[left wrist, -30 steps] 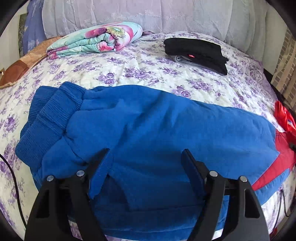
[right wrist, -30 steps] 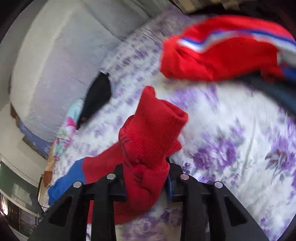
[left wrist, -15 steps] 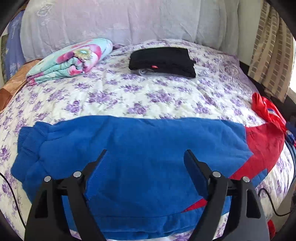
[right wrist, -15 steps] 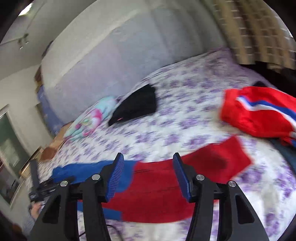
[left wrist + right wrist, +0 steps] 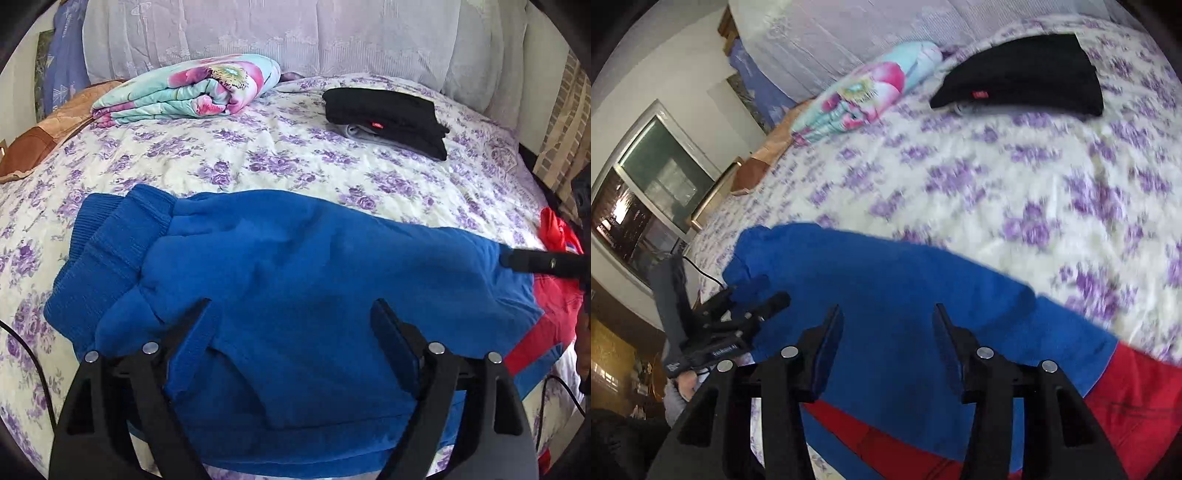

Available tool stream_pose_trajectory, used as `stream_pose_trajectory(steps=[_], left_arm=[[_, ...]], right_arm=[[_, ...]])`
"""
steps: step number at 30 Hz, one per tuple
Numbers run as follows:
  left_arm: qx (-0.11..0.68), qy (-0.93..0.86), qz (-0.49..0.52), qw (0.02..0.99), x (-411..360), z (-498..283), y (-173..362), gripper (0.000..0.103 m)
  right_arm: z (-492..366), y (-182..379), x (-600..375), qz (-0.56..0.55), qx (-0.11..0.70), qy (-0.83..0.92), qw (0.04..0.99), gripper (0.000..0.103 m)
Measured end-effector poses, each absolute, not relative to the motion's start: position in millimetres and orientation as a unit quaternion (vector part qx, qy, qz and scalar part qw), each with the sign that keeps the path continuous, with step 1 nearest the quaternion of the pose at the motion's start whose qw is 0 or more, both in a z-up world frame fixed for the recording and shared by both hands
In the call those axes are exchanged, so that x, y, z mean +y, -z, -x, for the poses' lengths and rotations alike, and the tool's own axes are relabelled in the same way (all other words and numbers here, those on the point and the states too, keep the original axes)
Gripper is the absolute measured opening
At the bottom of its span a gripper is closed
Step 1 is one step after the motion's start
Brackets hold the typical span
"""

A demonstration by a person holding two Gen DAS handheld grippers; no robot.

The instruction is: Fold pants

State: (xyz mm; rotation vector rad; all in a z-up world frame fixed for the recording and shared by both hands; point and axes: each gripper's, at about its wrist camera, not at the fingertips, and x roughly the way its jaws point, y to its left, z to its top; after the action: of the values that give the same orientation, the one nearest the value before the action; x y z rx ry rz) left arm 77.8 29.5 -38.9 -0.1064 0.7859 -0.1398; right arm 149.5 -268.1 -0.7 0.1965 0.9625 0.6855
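The right tongs point(image 5: 886, 347), which a second ago clamped the red cuff, have let it go and now hover apart, closing slightly, over the blue-and-red pants point(image 5: 295, 280) on the bed point(image 5: 295, 162). The left tongs point(image 5: 291, 332) are apart and widening, empty, the pants just beyond their tips. With the leg laid down, the next fold looks ready to start.
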Motion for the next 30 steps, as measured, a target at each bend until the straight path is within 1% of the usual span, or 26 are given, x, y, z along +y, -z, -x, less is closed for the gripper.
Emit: stream_pose_trajectory(steps=[2,4,5,6,7,10,12,13,14,15,17,19,23,28,30], left_arm=[[0.377,0.068,0.045,0.923,25.7,-79.1,41.3,0.087],[0.38,0.061,0.028,0.922,19.3,-81.2,45.1,0.088],[0.38,0.061,0.028,0.923,19.2,-81.5,45.0,0.089],[0.378,0.065,0.035,0.923,21.3,-81.4,44.5,0.089],[0.378,0.068,0.042,0.922,23.8,-81.5,44.8,0.089],[0.382,0.07,0.049,0.92,26.0,-82.3,47.1,0.089],[0.385,0.072,0.042,0.919,21.7,-83.4,48.2,0.094],[0.386,0.072,0.037,0.919,19.6,-84.5,48.7,0.095],[0.388,0.072,0.034,0.918,18.6,-85.1,49.3,0.096],[0.389,0.072,0.034,0.918,18.4,-85.2,49.7,0.096],[0.389,0.073,0.037,0.917,19.5,-85.2,49.7,0.096],[0.39,0.073,0.039,0.917,19.6,-85.4,49.8,0.096],[0.391,0.072,0.036,0.917,18.9,-85.1,50.3,0.097],[0.396,0.069,0.032,0.915,17.8,-87.3,51.4,0.097],[0.396,0.069,0.033,0.915,17.9,-87.5,51.4,0.097]], right_arm=[[-166.2,-12.9,-265.8,-0.07,0.445,-0.317,0.835,0.051],[-190.5,-7.4,-259.6,-0.052,0.461,-0.305,0.832,0.05],[-202.2,-0.7,-257.8,-0.046,0.474,-0.3,0.826,0.047],[-210.3,6.8,-255.3,-0.039,0.484,-0.296,0.822,0.04],[-214.8,13.7,-252.7,-0.032,0.491,-0.295,0.819,0.038],[-213.0,32.8,-244.2,-0.013,0.508,-0.31,0.804,0.039],[-205.4,38.1,-238.8,0.012,0.499,-0.312,0.809,0.039],[-202.7,38.0,-236.0,0.023,0.491,-0.312,0.813,0.036],[-199.8,37.1,-233.9,0.031,0.484,-0.316,0.815,0.024],[-195.7,34.9,-231.3,0.041,0.479,-0.319,0.817,0.016],[-187.2,29.4,-224.1,0.069,0.462,-0.323,0.823,0.01],[-182.5,21.9,-220.4,0.082,0.445,-0.322,0.832,0.009],[-193.4,12.3,-228.1,0.072,0.422,-0.292,0.855,0.008],[-216.7,45.0,-217.3,0.081,0.457,-0.274,0.843,0.009],[-214.9,37.4,-221.5,0.069,0.449,-0.274,0.848,0.009]])
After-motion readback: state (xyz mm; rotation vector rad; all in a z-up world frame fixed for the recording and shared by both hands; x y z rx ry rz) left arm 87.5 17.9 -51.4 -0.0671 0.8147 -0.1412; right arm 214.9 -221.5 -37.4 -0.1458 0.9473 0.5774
